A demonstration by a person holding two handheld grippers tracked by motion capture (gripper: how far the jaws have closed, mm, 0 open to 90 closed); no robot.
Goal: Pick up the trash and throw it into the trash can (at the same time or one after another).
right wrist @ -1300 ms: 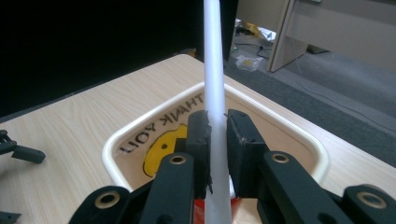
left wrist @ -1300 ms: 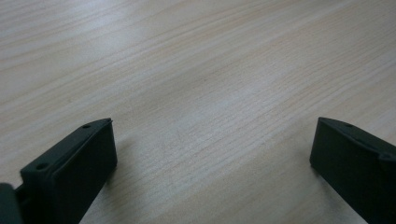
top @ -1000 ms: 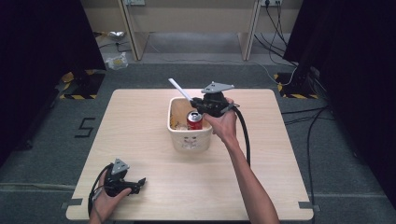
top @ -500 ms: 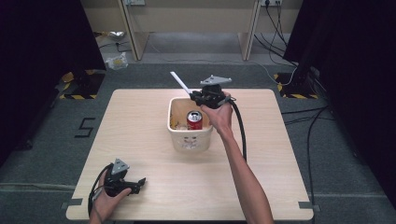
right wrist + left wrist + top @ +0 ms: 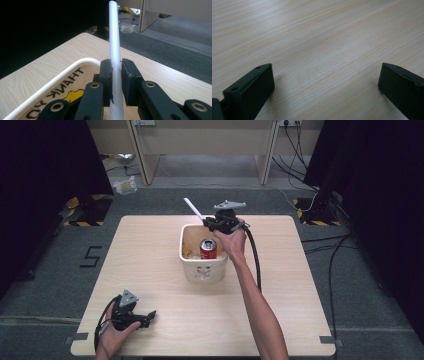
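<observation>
On the light wooden table, near its centre: one cream paper bucket, open-topped. Its inner wall, seen in the right gripper view, bears black capitals reading "THANK YO", the rest cut off, beside a yellow shape; faint markings on the outer front in the high view are too small to read.

Inside the bucket: one red drinks can, upright, toward the right side; its white lettering is too small to read. Some yellowish bits lie at the bucket's left inner side, too small to tell.

Above the bucket's far rim: right gripper, held in the person's right hand, forearm reaching over the table past the bucket's right side. Jaws pinched tight on a white straw; in the right gripper view the pads press it from both sides, and it runs up and away between them. In the high view the straw slants up and to the left of the gripper, over the table's far edge, clear of the can and bucket rim.

Near front-left corner of the table: left gripper, in the person's left hand, resting low, well apart from the bucket. Jaws stand wide, bare tabletop between them in the left gripper view.

Surroundings: grey floor with a "5" marked left of the table; black-and-yellow hazard tape by dark curtains; cables on the floor at right; desk legs behind.
</observation>
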